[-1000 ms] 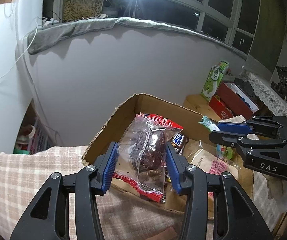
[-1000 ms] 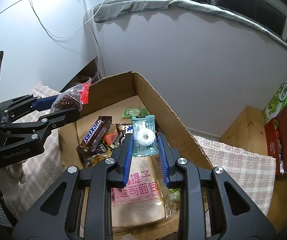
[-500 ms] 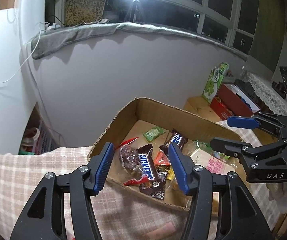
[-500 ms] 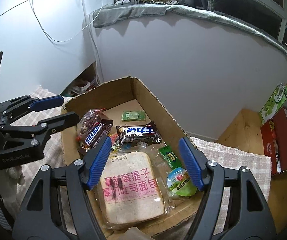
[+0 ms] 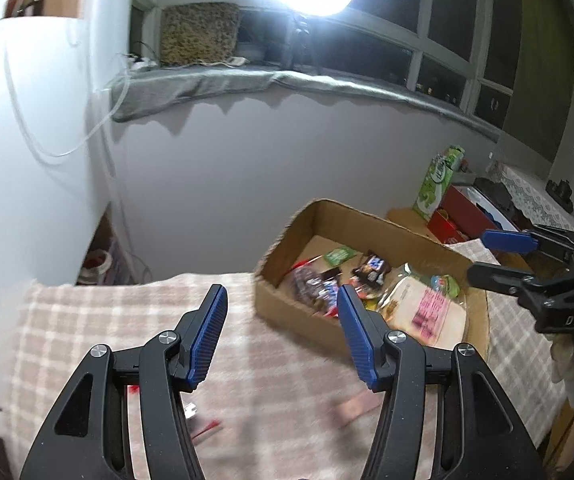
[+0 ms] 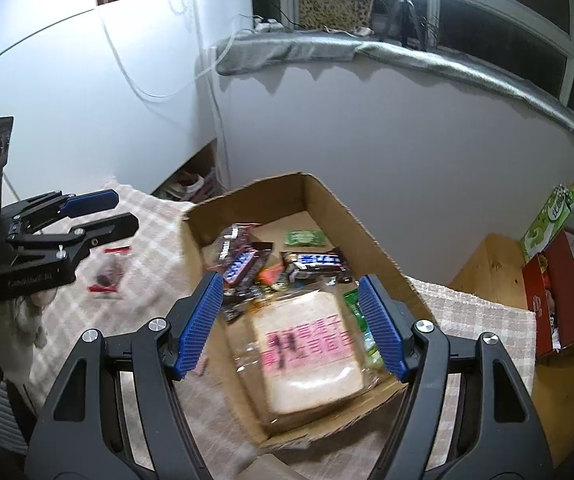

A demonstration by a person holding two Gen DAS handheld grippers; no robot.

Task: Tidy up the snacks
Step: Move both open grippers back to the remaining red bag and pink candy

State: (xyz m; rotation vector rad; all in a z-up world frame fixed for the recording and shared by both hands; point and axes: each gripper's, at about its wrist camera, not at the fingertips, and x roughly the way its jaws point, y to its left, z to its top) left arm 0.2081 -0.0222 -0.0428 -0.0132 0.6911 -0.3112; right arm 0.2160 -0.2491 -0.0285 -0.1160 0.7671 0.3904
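Snacks lie in two places: most sit in the cardboard box (image 6: 327, 216) at the centre of the right wrist view, while one clear packet with red ends (image 6: 109, 270) rests on the checked cloth of the table (image 5: 127, 320), at the left of that frame, just below the left gripper (image 6: 103, 212).

Nearest, the right gripper (image 6: 291, 320) hangs above the near end of the box, fingers spread wide and gripping nothing. Directly beneath it is the bagged bread (image 6: 311, 344), soft and easily crushed, with a slippery loose film; it is best taken by a gathered edge of the bag, I judge, not across the loaf.

Further in, the chocolate bars (image 6: 315, 262) are light, fairly stiff and glossy, so a pinch across the narrow width should hold. A small green sachet (image 6: 304, 237) lies flat at the far end, hard to get under.

The left gripper, lower middle of its own view, is also spread and empty.
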